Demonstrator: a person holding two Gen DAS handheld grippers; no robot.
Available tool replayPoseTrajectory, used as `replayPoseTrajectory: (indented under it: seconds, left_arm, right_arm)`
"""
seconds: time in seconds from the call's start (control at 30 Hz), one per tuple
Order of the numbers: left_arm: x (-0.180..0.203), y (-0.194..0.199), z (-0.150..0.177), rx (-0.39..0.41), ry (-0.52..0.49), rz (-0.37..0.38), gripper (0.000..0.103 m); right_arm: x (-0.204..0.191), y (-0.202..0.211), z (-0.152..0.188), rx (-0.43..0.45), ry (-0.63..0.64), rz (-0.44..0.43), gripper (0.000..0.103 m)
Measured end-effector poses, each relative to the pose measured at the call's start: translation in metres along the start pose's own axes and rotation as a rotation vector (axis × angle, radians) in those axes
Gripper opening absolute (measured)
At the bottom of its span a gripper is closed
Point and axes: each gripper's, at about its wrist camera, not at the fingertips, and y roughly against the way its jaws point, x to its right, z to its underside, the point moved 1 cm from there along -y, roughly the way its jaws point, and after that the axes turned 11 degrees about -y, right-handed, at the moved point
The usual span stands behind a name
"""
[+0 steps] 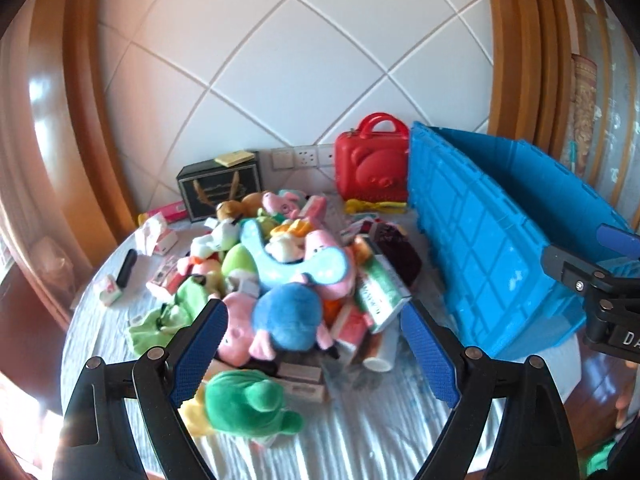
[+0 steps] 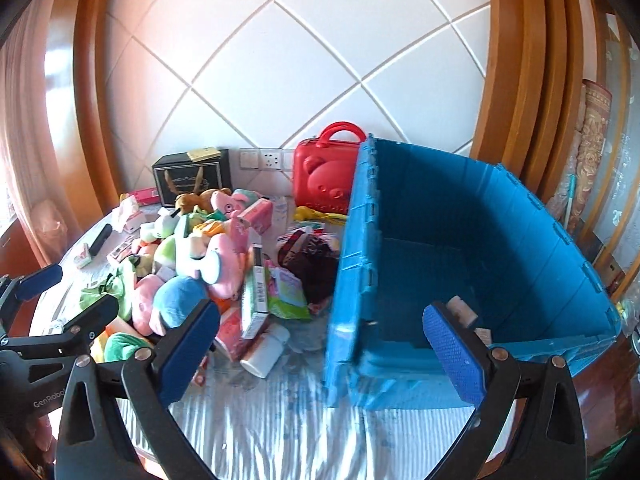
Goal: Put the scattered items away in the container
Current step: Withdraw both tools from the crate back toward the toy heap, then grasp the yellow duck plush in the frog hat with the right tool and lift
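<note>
Right wrist: wide-open, empty right hand-held gripper [image 2: 320, 344] fronts blue container [image 2: 472, 240].

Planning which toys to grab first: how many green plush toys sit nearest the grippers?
1: the green plush lies at the pile's near edge, by the left gripper. Others may be buried.

The word "GenRobo" stands in white on the black left gripper [image 2: 60, 288], left of the blue box [image 2: 460, 264]. White letters "DA" stand on the right gripper [image 1: 592, 264] beside that box.
</note>
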Motion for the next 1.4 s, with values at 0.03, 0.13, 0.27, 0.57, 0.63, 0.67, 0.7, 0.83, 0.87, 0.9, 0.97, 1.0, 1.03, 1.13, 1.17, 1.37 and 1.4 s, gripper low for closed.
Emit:
replayPoseTrajectory:
  seconds: [0.03, 0.13, 0.27, 0.57, 0.63, 0.67, 0.7, 0.83, 0.87, 0.9, 0.97, 1.0, 1.03, 1.13, 1.17, 1.37, 1.4]
  left_arm:
    - [-0.01, -0.002, 0.009, -0.013, 0.008, -0.013, 0.089]
    - [-0.04, -0.011, 0.04, -0.063, 0.034, -0.05, 0.089]
    - [-0.073, -0.031, 0.085, -0.155, 0.066, -0.095, 0.089]
    - [-0.121, -0.083, 0.153, -0.345, 0.148, -0.161, 0.089]
    - [-0.125, -0.09, 0.16, -0.367, 0.148, -0.184, 0.089]
    - [-0.128, -0.093, 0.162, -0.379, 0.153, -0.191, 0.089]
    - [-0.131, -0.095, 0.165, -0.391, 0.162, -0.195, 0.089]
    - [-0.144, -0.098, 0.168, -0.405, 0.194, -0.22, 0.089]
    - [-0.149, -0.098, 0.167, -0.407, 0.2, -0.223, 0.089]
    - [-0.153, -0.1, 0.166, -0.405, 0.207, -0.221, 0.089]
    - [-0.161, -0.107, 0.16, -0.39, 0.215, -0.216, 0.089]
    - [-0.165, -0.113, 0.155, -0.384, 0.219, -0.212, 0.089]
    - [-0.169, -0.12, 0.151, -0.379, 0.223, -0.201, 0.089]
    - [-0.171, -0.152, 0.143, -0.384, 0.193, -0.149, 0.089]
    - [-0.169, -0.162, 0.145, -0.397, 0.166, -0.13, 0.089]
    - [-0.156, -0.158, 0.182, -0.384, 0.012, 0.024, 0.088]
    - [-0.155, -0.151, 0.188, -0.377, -0.008, 0.056, 0.088]
  right_arm:
    - [-0.011, -0.004, 0.005, -0.011, 0.005, -0.014, 0.103]
    - [-0.042, -0.02, 0.026, -0.052, 0.021, -0.067, 0.103]
    - [-0.078, -0.053, 0.058, -0.145, 0.033, -0.124, 0.103]
    - [-0.118, -0.124, 0.113, -0.351, 0.096, -0.207, 0.103]
    - [-0.121, -0.132, 0.114, -0.366, 0.101, -0.223, 0.103]
    - [-0.123, -0.136, 0.114, -0.372, 0.106, -0.231, 0.103]
    - [-0.125, -0.14, 0.113, -0.377, 0.111, -0.236, 0.103]
    - [-0.136, -0.152, 0.107, -0.387, 0.103, -0.277, 0.103]
    - [-0.14, -0.155, 0.105, -0.389, 0.09, -0.283, 0.103]
    - [-0.144, -0.156, 0.104, -0.396, 0.074, -0.292, 0.103]
    - [-0.155, -0.158, 0.103, -0.407, 0.063, -0.309, 0.103]
    - [-0.161, -0.159, 0.102, -0.402, 0.07, -0.302, 0.103]
    - [-0.167, -0.161, 0.102, -0.395, 0.074, -0.284, 0.103]
    - [-0.178, -0.17, 0.105, -0.401, 0.035, -0.233, 0.103]
    - [-0.179, -0.171, 0.107, -0.404, 0.019, -0.216, 0.103]
    - [-0.19, -0.162, 0.134, -0.393, -0.09, -0.097, 0.103]
    - [-0.192, -0.158, 0.14, -0.392, -0.109, -0.082, 0.103]
